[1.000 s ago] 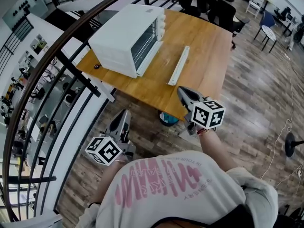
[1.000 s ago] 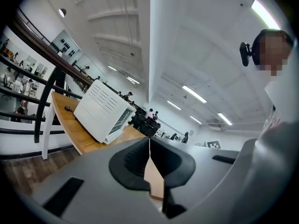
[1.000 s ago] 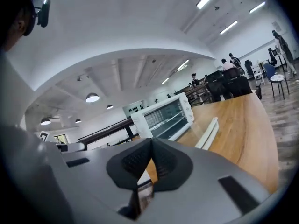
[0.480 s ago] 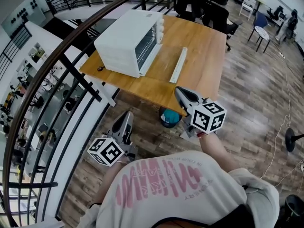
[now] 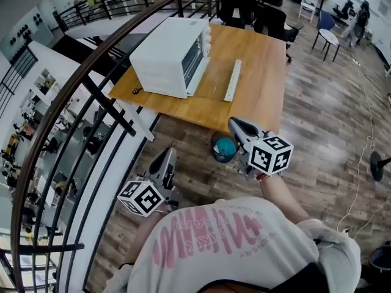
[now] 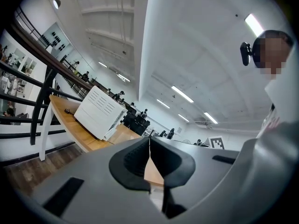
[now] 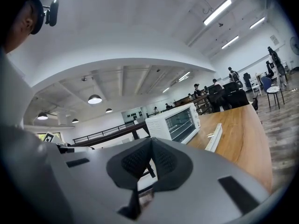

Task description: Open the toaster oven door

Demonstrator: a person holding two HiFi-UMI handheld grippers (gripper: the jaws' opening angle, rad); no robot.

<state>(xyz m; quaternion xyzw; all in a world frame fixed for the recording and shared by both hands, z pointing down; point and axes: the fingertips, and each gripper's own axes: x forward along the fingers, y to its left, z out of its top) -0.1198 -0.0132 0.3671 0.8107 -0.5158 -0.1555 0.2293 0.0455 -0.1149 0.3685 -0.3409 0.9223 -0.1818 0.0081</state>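
The white toaster oven (image 5: pixel 173 58) stands on the far left part of the wooden table (image 5: pixel 259 72), its glass door (image 5: pixel 194 55) closed and facing right. In the left gripper view the oven (image 6: pixel 97 114) shows from its vented side. In the right gripper view its glass front (image 7: pixel 176 122) faces me. Both grippers hang over the floor, short of the table's near edge. My left gripper (image 5: pixel 166 161) is at the lower left, its pads pressed together on nothing (image 6: pixel 149 143). My right gripper (image 5: pixel 236 124) is just below the table's near edge, also shut and empty (image 7: pixel 151 147).
A long white strip (image 5: pixel 233 80) lies on the table right of the oven, and a small dark object (image 5: pixel 134 91) sits at the table's left corner. A black curved railing (image 5: pixel 91 81) runs along the left. A teal bin (image 5: pixel 225 149) stands under the table. Black chairs (image 5: pixel 269 17) stand at the far end.
Both grippers have travelled along with the person. The table and oven have shifted a little right in the head view, and the right gripper's tip no longer overlaps the tabletop. Jaws stayed shut.
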